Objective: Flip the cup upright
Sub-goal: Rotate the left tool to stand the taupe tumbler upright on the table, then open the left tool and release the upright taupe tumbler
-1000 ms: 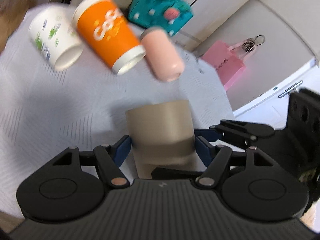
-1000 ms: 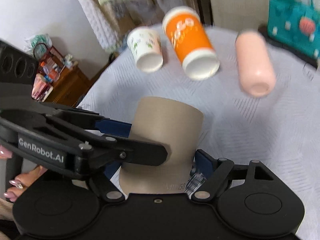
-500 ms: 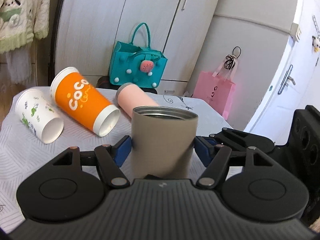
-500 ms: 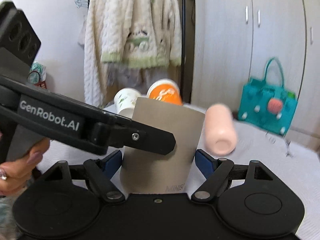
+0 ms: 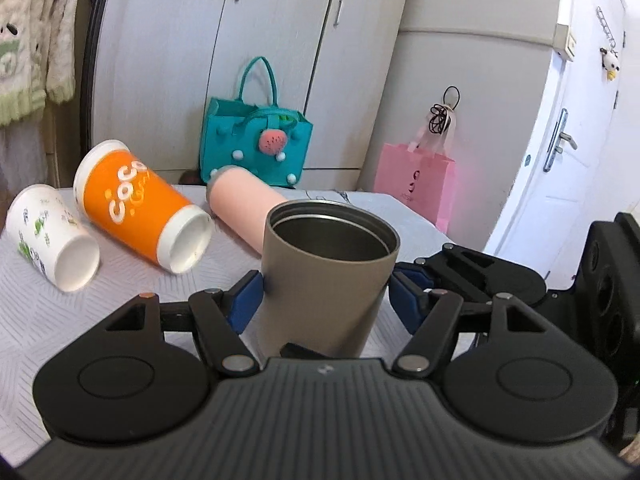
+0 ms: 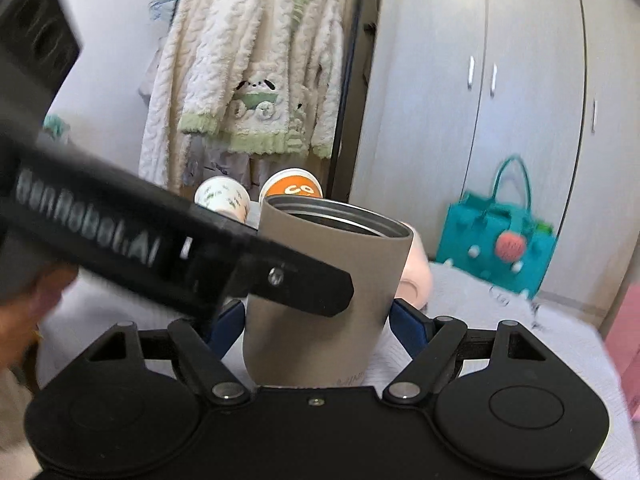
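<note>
A taupe metal tumbler [image 5: 326,280] stands mouth up, slightly tilted, between both grippers; it also shows in the right wrist view [image 6: 324,304]. My left gripper [image 5: 326,296] has its left blue pad against the tumbler wall, with a small gap at the right pad. My right gripper [image 6: 316,326] brackets the tumbler near its base, and the left gripper's body crosses in front of it. An orange cup [image 5: 140,212], a white patterned cup [image 5: 48,240] and a pink cup [image 5: 248,208] lie on their sides behind.
The table [image 5: 80,304] has a pale grey textured cloth. A teal bag [image 5: 256,144] and a pink bag [image 5: 416,180] stand beyond the table's far edge. Grey wardrobe doors are behind. A fluffy white garment [image 6: 244,80] hangs at the left.
The tumbler has turned from mouth-down to mouth-up between both grippers. Both cameras have swung up from looking down at the table to looking level across it.
</note>
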Demonstrator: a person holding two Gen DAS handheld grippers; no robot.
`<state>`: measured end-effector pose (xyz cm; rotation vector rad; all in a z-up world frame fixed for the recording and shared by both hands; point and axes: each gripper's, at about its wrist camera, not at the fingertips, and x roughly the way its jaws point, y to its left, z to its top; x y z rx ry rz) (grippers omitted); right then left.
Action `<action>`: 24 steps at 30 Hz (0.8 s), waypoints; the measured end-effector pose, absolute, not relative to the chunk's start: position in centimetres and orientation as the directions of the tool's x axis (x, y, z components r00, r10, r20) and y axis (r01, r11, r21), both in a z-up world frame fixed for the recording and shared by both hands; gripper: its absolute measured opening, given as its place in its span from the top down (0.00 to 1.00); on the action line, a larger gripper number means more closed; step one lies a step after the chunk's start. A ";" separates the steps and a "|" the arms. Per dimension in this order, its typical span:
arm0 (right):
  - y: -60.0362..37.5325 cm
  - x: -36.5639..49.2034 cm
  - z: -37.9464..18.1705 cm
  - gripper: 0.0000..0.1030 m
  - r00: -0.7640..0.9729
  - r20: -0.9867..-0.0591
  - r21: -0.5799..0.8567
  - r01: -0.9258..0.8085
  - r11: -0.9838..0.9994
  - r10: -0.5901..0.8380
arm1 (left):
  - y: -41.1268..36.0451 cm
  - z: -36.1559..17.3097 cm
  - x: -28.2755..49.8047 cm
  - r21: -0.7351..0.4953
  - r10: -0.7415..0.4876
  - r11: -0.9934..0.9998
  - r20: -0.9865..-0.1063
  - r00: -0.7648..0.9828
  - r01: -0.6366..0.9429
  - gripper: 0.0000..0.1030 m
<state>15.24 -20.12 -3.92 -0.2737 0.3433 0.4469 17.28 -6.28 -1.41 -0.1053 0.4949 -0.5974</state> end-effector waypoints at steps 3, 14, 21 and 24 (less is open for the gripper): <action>-20.3 15.1 -3.7 0.19 0.840 -0.393 -0.173 -0.467 0.867 0.374 | -6.2 -1.6 16.9 -0.236 -0.567 0.823 -0.410 0.715 0.517 0.34; -20.7 14.3 -4.3 0.15 0.856 -0.373 -0.166 -0.440 0.883 0.357 | -7.5 -1.7 15.3 -0.174 -0.499 0.865 -0.402 0.768 0.471 0.35; -22.0 12.5 -3.6 0.05 0.874 -0.338 -0.137 -0.413 0.900 0.350 | -6.0 -0.8 13.3 -0.145 -0.496 0.867 -0.339 0.799 0.477 0.25; -22.4 11.9 -3.3 0.05 0.870 -0.342 -0.117 -0.415 0.902 0.355 | -5.6 -0.2 12.6 -0.141 -0.439 0.897 -0.387 0.811 0.418 0.25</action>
